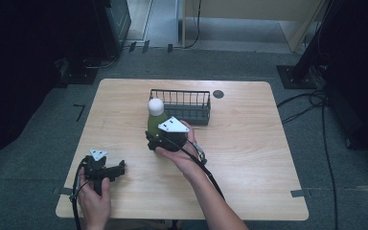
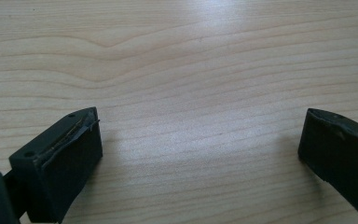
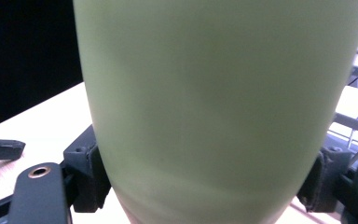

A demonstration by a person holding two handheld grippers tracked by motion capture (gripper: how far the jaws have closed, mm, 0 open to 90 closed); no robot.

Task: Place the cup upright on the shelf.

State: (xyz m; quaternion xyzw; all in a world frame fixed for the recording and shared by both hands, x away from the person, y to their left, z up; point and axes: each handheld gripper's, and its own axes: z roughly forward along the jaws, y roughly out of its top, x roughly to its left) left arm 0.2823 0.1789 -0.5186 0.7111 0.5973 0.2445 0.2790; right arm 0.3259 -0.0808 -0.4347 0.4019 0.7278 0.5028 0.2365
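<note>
Green bottle (image 1: 155, 122) in right tool (image 1: 149, 142)

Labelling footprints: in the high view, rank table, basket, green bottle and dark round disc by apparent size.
1. Table
2. Basket
3. Bottle, partly hidden by the right hand and standing nearer the camera, so this place is unsure
4. Disc

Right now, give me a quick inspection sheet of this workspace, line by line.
Surface: light wooden table, a round dark disc near its far edge.
Job's things: green bottle with white cap; dark wire basket just behind it.
Clutter: nothing seen.
Grippers: right gripper clamped on the bottle's body; left gripper open over bare wood at the near left.
Cables: one trails from each gripper; more lie on the floor at right.
Surroundings: grey carpet, dark equipment at the sides.
</note>
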